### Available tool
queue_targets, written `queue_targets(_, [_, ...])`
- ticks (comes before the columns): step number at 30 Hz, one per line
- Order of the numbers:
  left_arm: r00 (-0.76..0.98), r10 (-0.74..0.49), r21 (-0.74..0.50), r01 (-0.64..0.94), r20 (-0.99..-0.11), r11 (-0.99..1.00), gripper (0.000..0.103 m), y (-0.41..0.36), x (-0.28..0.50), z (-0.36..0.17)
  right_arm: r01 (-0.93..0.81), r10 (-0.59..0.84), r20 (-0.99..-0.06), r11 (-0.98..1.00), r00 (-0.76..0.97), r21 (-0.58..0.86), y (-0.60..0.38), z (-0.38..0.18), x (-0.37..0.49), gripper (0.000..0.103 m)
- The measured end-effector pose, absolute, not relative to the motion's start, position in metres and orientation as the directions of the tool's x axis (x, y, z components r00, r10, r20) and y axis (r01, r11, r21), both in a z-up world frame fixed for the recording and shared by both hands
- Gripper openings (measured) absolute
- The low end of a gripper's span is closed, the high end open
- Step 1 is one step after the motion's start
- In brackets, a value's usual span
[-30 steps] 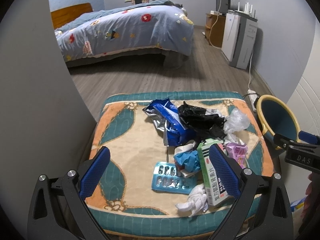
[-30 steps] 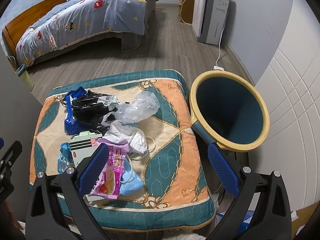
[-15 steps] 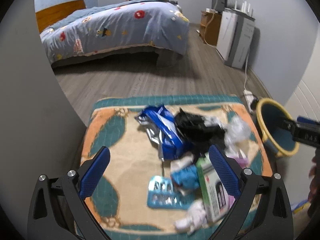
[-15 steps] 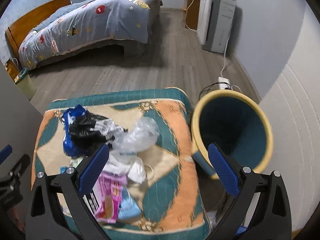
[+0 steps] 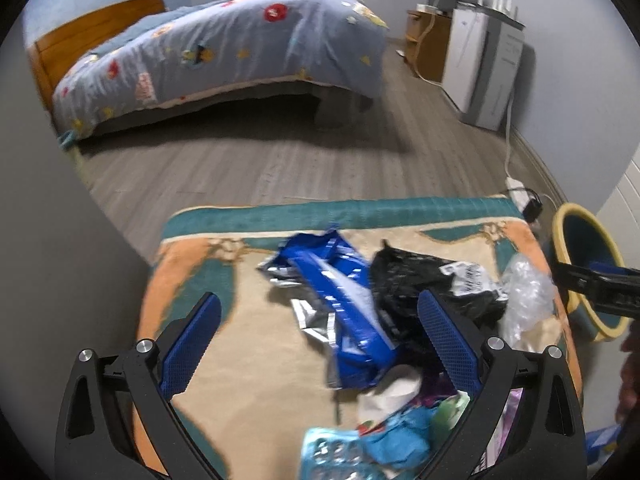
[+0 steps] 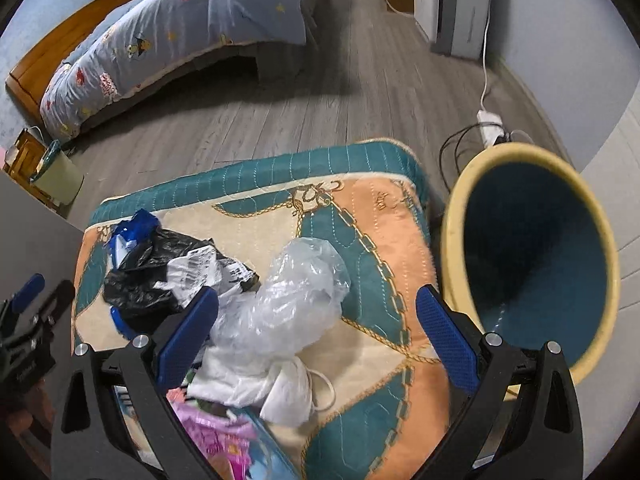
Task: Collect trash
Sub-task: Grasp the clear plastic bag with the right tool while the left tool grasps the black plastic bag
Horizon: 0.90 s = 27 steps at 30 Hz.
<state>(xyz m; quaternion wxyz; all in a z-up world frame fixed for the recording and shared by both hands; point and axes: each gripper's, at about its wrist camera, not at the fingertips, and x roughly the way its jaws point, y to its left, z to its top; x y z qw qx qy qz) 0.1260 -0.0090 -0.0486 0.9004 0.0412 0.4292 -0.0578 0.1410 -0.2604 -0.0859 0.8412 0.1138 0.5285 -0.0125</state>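
Note:
Trash lies piled on a quilted cushion [image 5: 188, 272]: a blue foil wrapper [image 5: 344, 300], a black plastic bag [image 5: 416, 276], a clear crumpled bag [image 6: 292, 300], white tissue [image 6: 280, 388], a pink wrapper [image 6: 212, 436] and a blister pack [image 5: 332, 452]. My left gripper [image 5: 320, 344] is open above the blue wrapper and holds nothing. My right gripper [image 6: 316, 336] is open above the clear bag and holds nothing. A blue bin with a yellow rim [image 6: 532, 264] stands right of the cushion [image 6: 384, 240].
A bed with a blue quilt [image 5: 224, 48] stands across the wooden floor. A white appliance [image 5: 484, 64] and a power strip with cables [image 6: 490, 128] are near the right wall. A grey wall is at the left. A small green bin [image 6: 56, 176] stands by the bed.
Both grippers have moved forward and lower over the cushion, toward the far part of the trash pile. The near items now sit at the bottom edge. Both stay open.

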Motion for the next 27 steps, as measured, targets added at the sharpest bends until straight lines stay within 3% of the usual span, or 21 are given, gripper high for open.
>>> queue_targets(4, [0.61,-0.147,-0.003,0.232,-0.779,0.973,0.098,-0.031,0.127,-0.056,0.176,0.149,-0.907,0.956,0.393,0.233,-0.264,-0.107,0.15,0.081])
queue_targets(6, [0.585,-0.183,-0.014,0.281,-0.79,0.96,0.096,-0.042,0.128,-0.062,0.198,0.21,-0.904,0.934,0.372,0.299,-0.267,-0.117,0.151,0.067])
queue_targets(8, [0.554,-0.217,-0.039,0.315,-0.803,0.948,0.095,-0.05,0.13,-0.07,0.212,0.275,-0.894,0.907,0.354,0.363,-0.269,-0.124,0.152,0.045])
queue_targets(9, [0.544,-0.222,-0.043,0.323,-0.809,0.945,0.094,-0.053,0.131,-0.072,0.215,0.289,-0.891,0.901,0.35,0.377,-0.269,-0.125,0.152,0.042])
queue_targets(11, [0.517,-0.243,-0.058,0.347,-0.821,0.936,0.078,-0.059,0.134,-0.077,0.206,0.292,-0.889,0.903,0.353,0.378,-0.268,-0.123,0.152,0.026])
queue_targets(13, [0.484,-0.264,-0.071,0.381,-0.834,0.922,0.058,-0.066,0.133,-0.081,0.188,0.299,-0.883,0.904,0.362,0.383,-0.266,-0.118,0.151,0.019])
queue_targets(16, [0.488,-0.258,-0.035,0.42,-0.834,0.907,0.042,-0.075,0.126,-0.079,0.173,0.3,-0.878,0.907,0.374,0.383,-0.265,-0.112,0.151,0.016])
queue_targets(19, [0.501,-0.266,-0.02,0.443,-0.824,0.896,0.033,-0.078,0.12,-0.072,0.154,0.295,-0.87,0.912,0.395,0.379,-0.265,-0.1,0.149,0.015])
queue_targets(24, [0.564,-0.265,0.008,0.434,-0.782,0.901,0.025,-0.079,0.112,-0.047,0.116,0.245,-0.854,0.936,0.458,0.331,-0.27,-0.063,0.141,0.014])
queue_targets(26, [0.587,-0.272,0.008,0.429,-0.762,0.903,0.009,-0.08,0.111,-0.036,0.113,0.229,-0.843,0.941,0.486,0.32,-0.277,-0.048,0.137,0.014])
queue_targets(27, [0.596,-0.286,-0.002,0.43,-0.75,0.903,0.008,-0.082,0.111,-0.028,0.113,0.218,-0.84,0.943,0.497,0.312,-0.281,-0.04,0.135,0.014])
